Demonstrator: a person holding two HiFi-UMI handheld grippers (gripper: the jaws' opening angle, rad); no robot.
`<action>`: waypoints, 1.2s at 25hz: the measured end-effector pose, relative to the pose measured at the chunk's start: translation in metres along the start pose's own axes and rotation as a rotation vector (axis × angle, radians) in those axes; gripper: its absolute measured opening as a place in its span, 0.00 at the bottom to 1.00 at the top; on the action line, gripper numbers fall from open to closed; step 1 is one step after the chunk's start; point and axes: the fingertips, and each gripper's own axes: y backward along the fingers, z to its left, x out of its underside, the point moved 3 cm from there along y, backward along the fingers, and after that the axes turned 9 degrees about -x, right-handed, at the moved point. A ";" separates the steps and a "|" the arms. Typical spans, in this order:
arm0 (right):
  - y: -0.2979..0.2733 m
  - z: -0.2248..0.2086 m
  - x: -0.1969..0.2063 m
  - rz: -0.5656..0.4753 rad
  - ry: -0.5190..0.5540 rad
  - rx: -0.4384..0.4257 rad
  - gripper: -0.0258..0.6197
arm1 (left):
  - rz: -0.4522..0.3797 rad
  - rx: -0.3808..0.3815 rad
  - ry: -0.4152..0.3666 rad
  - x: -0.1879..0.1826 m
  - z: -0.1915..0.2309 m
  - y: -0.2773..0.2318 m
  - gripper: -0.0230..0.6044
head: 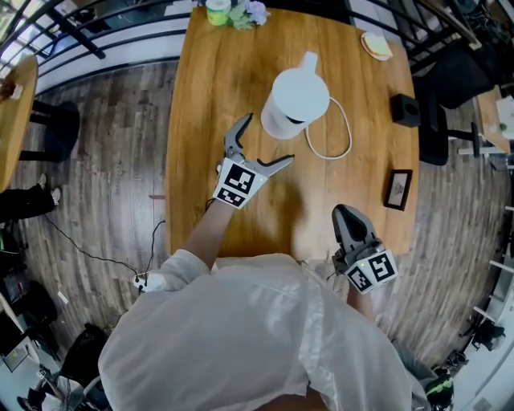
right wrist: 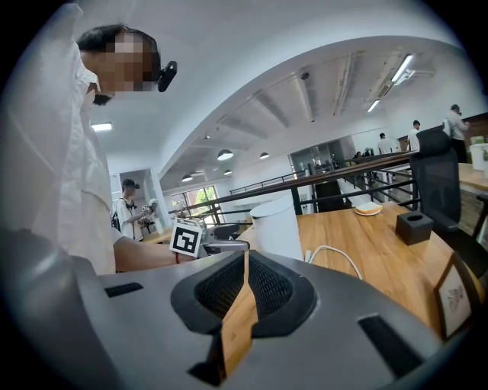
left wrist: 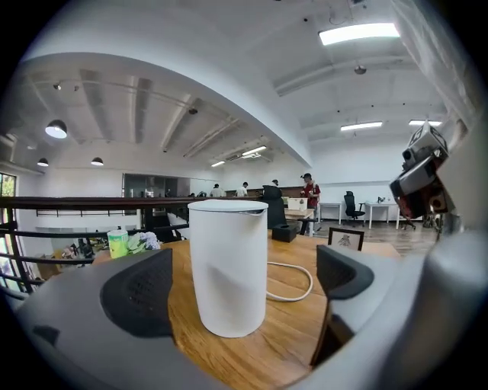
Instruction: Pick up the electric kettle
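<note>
**Left jaws wide, kettle dead ahead**

Kettle (head: 295, 103) first: white, upright, lid down, so whatever is inside stays hidden. It stands on the far half of the table (head: 201, 96), spout at 12 o'clock in the head view, and its cord (head: 344, 132) loops out at 3 o'clock. At the table's 12 o'clock edge a green cup (head: 218, 11) sits beside a small bunch of flowers (head: 247, 13). The cup's contents can't be made out. Over at 1 o'clock a dish (head: 376, 45) carries something pale yellow, too small to name.

Now the left gripper (head: 269, 138) — jaws spread wide, nothing pressed between them. The kettle sits at its 1 o'clock, just beyond the fingertips. In the left gripper view it is framed between the two pads, with bare wood showing on either side, so there is no contact.

The right gripper (head: 347, 215) has its jaws together and holds nothing. It is low at the table's near edge, 5 o'clock from the kettle and well apart from it. Its own view shows only a sliver of wood between the pads, and the gripper body cuts off the kettle's base.

A black box (head: 405, 109) sits at the table's 3 o'clock edge, a picture frame (head: 397, 189) at 4 o'clock — its picture is too small to read. The person's shirt (head: 241, 337) covers the table's near edge.
</note>
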 end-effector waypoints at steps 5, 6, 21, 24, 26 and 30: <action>-0.001 -0.008 0.001 0.023 -0.008 0.017 0.06 | -0.012 -0.015 -0.012 0.011 0.006 -0.029 0.96; -0.003 -0.009 0.002 0.026 -0.011 0.017 0.06 | -0.012 -0.018 -0.014 0.014 0.007 -0.033 0.96; -0.024 -0.021 0.002 0.057 -0.029 0.024 0.06 | 0.048 -0.016 -0.056 0.036 0.019 -0.082 0.96; -0.025 -0.023 0.001 0.060 -0.029 0.030 0.06 | 0.048 -0.011 -0.066 0.036 0.018 -0.086 0.96; -0.025 -0.026 0.002 0.062 -0.031 0.036 0.06 | 0.049 0.002 -0.084 0.034 0.016 -0.090 0.96; -0.025 -0.045 -0.002 0.057 -0.028 0.050 0.06 | 0.052 0.012 -0.086 0.031 0.012 -0.094 0.96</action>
